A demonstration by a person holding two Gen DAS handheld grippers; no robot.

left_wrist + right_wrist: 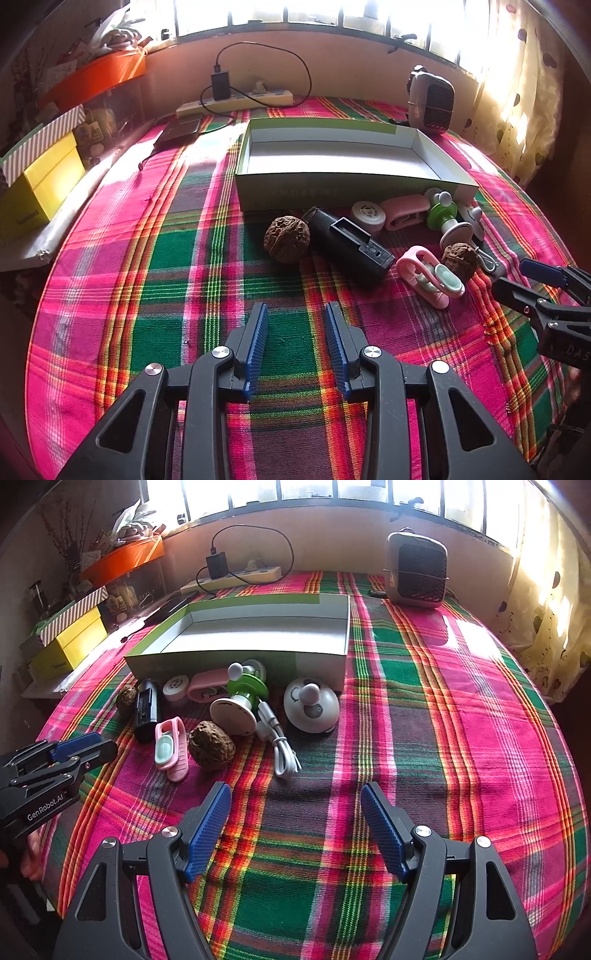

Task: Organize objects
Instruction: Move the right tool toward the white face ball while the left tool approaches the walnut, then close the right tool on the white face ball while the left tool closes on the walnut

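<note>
- Left gripper: fingers parted narrowly, holding nothing, above plaid cloth.
- Right gripper: fingers spread wide, holding nothing.
- Ahead: walnut, black cylinder (trinkets clustered), all just before open box.

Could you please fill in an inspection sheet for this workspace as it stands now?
Surface: plaid cloth covers the table.
Job's things: open box, nothing in it; walnuts, black cylinder, pink clips, green fan, round white gadget lie in front of it.
Clutter: yellow box, heater.
Grippers: left hand-held gripper, right hand-held gripper, both open, holding nothing.
Cables: white cable; power strip with charger.
Surroundings: bright window, curtain.
</note>
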